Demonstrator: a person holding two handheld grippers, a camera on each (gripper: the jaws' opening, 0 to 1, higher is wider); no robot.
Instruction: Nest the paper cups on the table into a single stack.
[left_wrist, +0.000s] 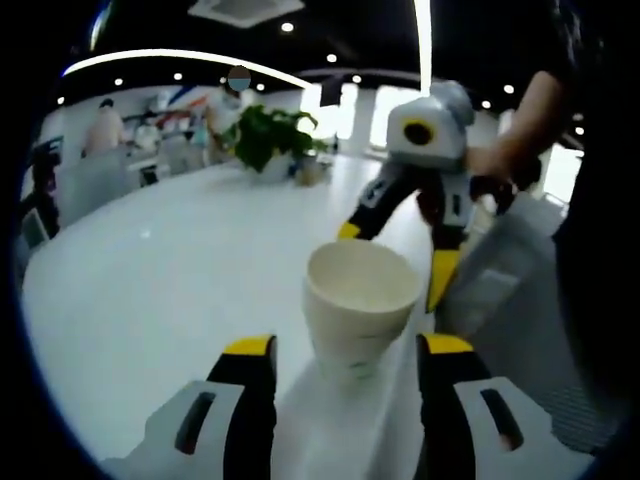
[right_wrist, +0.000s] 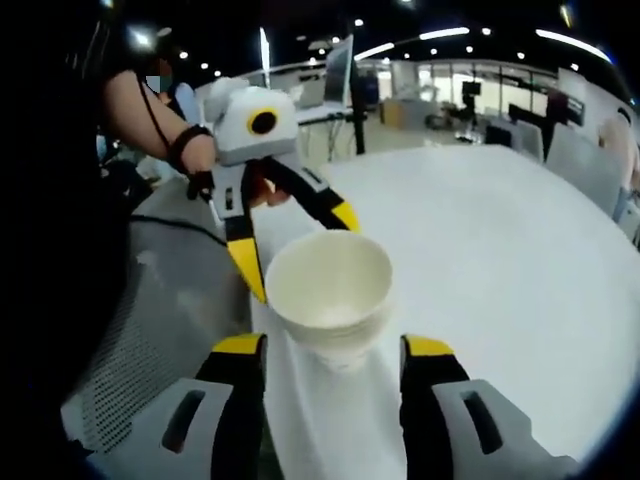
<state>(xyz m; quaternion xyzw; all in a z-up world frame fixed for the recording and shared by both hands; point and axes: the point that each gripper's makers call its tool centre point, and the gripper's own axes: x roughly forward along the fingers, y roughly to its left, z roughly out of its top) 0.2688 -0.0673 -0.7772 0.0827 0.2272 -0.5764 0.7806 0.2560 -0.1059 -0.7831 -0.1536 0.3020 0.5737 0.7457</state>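
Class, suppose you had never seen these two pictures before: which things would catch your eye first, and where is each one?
First comes the stack of white paper cups near the edge of the white table, standing upright between two open grippers. In the left gripper view, the left gripper frames it from below and the right gripper, held in a hand, faces it from beyond. A leafy green plant stands at the table's far end.

The left gripper view looks low and close over the white counter (left_wrist: 150, 290) at the stacked paper cups (left_wrist: 358, 300); the right gripper view faces those same cups (right_wrist: 330, 295) from the opposite side, equally near; each view catches the other gripper beyond the cups.
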